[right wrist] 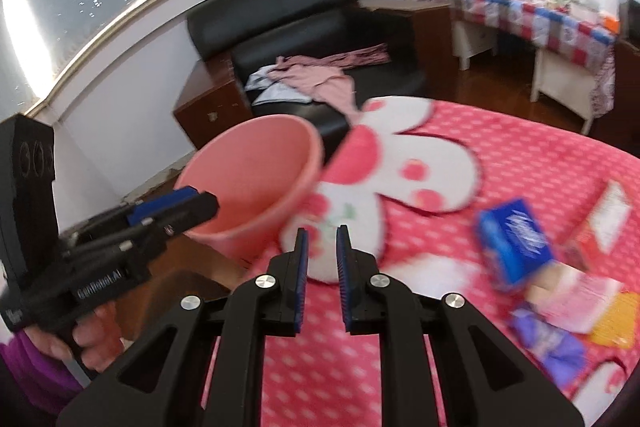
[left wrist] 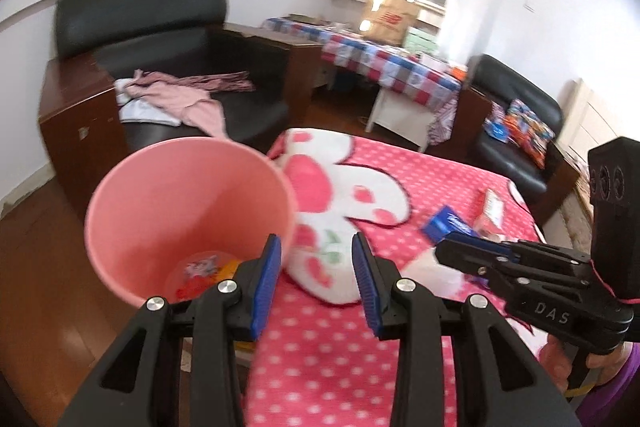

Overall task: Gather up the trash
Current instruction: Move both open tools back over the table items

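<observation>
So the round pink plastic bin [left wrist: 188,219] sits off the left edge of the bed with the pink polka-dot blanket [left wrist: 340,347], some wrappers already in its bottom. Left claw [left wrist: 316,283] hovers wide apart just right of the bin's rim, holding nothing. Further right of the bin, the right claw [right wrist: 322,259] is slightly apart and empty, and a blue packet [right wrist: 514,241] and other wrappers lie on the blanket.

Black gripper [left wrist: 316,267], blue pads, purple sleeve [right wrist: 36,375]

Pink dotted bed [right wrist: 500,147] carries a blue packet [right wrist: 514,241] and blurred, probably snack wrappers [right wrist: 576,307].
</observation>
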The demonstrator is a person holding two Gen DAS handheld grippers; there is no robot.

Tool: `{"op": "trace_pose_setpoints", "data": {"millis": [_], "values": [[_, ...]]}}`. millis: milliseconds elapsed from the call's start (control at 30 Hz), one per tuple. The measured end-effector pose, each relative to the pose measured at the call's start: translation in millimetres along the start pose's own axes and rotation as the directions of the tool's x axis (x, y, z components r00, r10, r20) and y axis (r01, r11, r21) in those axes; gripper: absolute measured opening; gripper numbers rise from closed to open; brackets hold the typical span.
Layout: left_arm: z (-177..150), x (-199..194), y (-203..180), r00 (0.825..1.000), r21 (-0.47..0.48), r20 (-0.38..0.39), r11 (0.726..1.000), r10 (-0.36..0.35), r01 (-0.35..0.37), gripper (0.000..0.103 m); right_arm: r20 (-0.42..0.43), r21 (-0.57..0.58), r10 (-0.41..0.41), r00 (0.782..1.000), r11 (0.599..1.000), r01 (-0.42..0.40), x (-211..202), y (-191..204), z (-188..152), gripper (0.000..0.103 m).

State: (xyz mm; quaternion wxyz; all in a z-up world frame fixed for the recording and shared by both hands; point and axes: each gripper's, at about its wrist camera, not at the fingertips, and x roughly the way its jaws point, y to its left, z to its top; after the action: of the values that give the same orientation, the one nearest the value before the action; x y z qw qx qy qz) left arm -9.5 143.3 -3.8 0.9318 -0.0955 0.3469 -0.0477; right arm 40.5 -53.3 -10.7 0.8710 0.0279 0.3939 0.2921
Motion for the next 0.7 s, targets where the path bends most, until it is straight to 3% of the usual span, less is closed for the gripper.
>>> {"op": "trace_pose_setpoints", "data": {"millis": [300,500,633,700], "values": [[-6,15,-58,0.997,0.112,-0.038,0.991,-0.063,0.067,0.036,0.037,0.058,-0.158,0.987,0.986,0.155,-55,-67,-42,0.014],[-11,27,-89,0.992,0.158,-0.072,0.981,-0.102,0.112,0.036,0.007,0.146,-0.183,0.983,0.973,0.180,-68,-104,-72,0.016],[-16,37,-108,0.988,0.190,-0.097,0.973,-0.118,0.135,0.036,0.001,0.189,-0.191,0.982,0.964,0.187,-74,-122,-85,0.029],[-18,43,-115,0.988,0.207,-0.104,0.970,-0.110,0.129,0.036,0.001,0.203,-0.193,0.981,0.961,0.189,-76,-125,-88,0.030]]}}
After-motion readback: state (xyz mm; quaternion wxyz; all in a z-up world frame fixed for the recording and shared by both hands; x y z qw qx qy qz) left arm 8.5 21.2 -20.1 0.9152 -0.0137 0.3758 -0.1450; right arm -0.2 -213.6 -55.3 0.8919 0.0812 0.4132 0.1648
